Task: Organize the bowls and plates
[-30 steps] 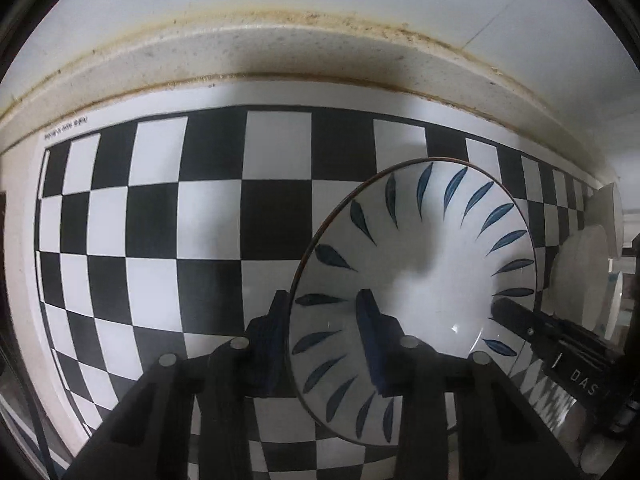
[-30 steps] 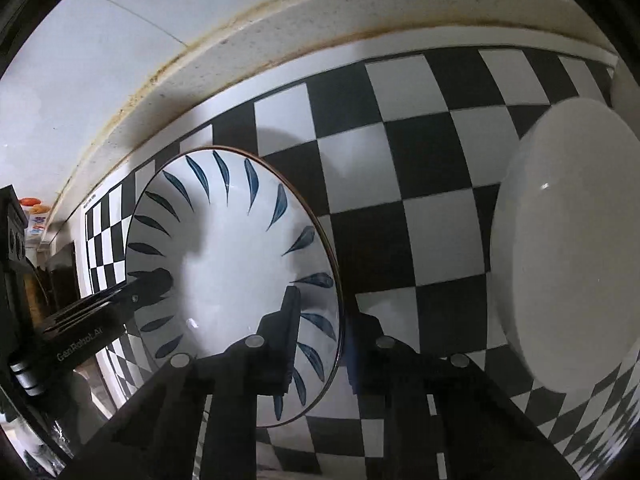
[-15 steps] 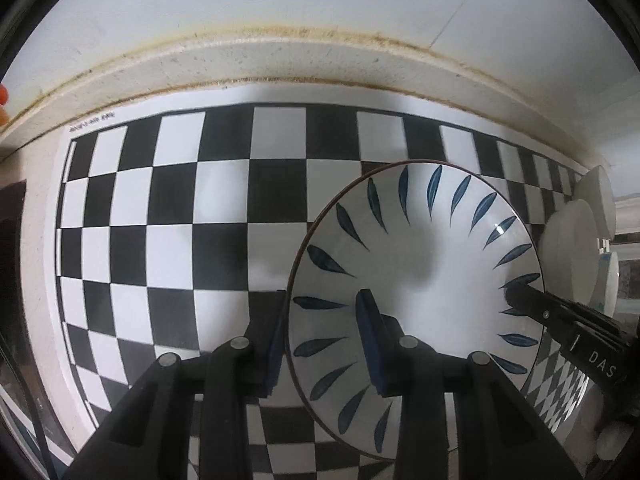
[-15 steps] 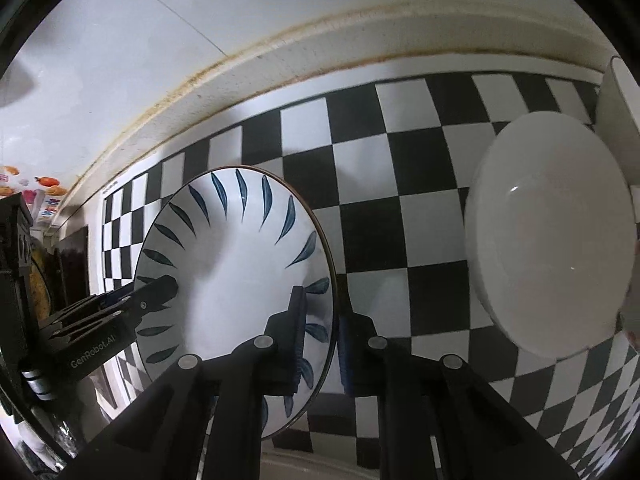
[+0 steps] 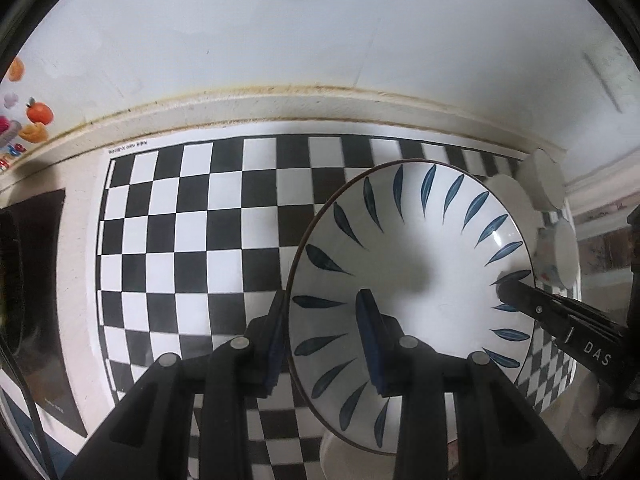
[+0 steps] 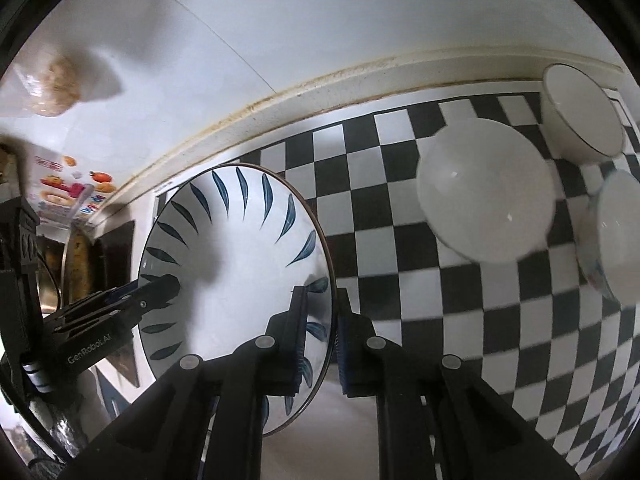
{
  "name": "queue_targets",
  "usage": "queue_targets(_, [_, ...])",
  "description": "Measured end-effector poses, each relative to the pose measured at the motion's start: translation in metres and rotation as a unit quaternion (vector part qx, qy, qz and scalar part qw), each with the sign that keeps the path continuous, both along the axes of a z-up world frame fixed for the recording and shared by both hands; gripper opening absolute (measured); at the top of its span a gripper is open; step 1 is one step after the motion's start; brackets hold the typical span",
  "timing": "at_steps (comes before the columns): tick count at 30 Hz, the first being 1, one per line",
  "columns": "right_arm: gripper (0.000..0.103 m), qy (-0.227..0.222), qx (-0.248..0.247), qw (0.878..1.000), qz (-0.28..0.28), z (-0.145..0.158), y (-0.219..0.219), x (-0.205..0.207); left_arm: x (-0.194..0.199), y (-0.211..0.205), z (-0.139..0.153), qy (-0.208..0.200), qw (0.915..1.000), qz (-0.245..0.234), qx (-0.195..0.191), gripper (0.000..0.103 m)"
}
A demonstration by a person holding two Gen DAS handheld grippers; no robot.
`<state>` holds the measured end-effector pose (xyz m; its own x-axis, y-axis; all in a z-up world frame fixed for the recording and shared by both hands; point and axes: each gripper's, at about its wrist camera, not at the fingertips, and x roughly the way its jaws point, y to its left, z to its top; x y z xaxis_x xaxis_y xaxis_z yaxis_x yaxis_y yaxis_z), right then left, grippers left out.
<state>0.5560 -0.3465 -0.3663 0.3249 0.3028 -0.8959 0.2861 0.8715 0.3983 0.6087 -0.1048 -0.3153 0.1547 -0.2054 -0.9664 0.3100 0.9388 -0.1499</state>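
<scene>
Large white ceramic plate with blue leaf-stroke rim (image 5: pixel 416 280) was held at opposite rims, apparently lifted clear of desk, above black-and-white checkerboard mat (image 5: pixel 192 224).

Left gripper (image 5: pixel 320 336): fingers clamped on near-left rim. Right gripper (image 6: pixel 320 332): fingers clamped on right rim.

Progress judged early: plate not yet set down.

Three white ceramic bowls remained loose on mat, unstacked: wide bowl (image 6: pixel 486 196), dark-rimmed bowl (image 6: pixel 582 114), patterned bowl (image 6: pixel 614 236). All seen empty. Plate empty.
</scene>
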Motion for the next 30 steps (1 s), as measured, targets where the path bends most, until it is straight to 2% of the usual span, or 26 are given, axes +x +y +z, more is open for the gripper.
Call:
queue_targets(5, [0.014, -0.018, 0.003, 1.000, -0.004, 0.025, -0.008, -0.038, -0.015, -0.001, 0.016, -0.010, 0.9999, -0.009, -0.006, 0.031])
queue_targets(7, [0.014, -0.022, 0.004, 1.000, -0.002, 0.032, -0.011, -0.054, -0.033, -0.005, 0.022, -0.013, 0.9998, -0.014, -0.007, 0.031])
queue_targets(14, [0.013, -0.024, 0.003, 1.000, 0.006, 0.040, -0.010, -0.100, -0.070, -0.010, 0.010, -0.002, 0.9997, -0.023, 0.001, 0.031])
queue_targets(19, [0.013, -0.005, 0.008, 1.000, 0.021, 0.021, -0.007, -0.127, -0.097, -0.010, -0.009, 0.023, 0.9993, -0.026, 0.010, 0.031])
queue_targets(30, [0.013, 0.059, 0.021, 0.998, 0.031, -0.048, -0.006, -0.161, -0.131, -0.018, -0.070, 0.085, 0.9941, -0.044, 0.050, 0.031])
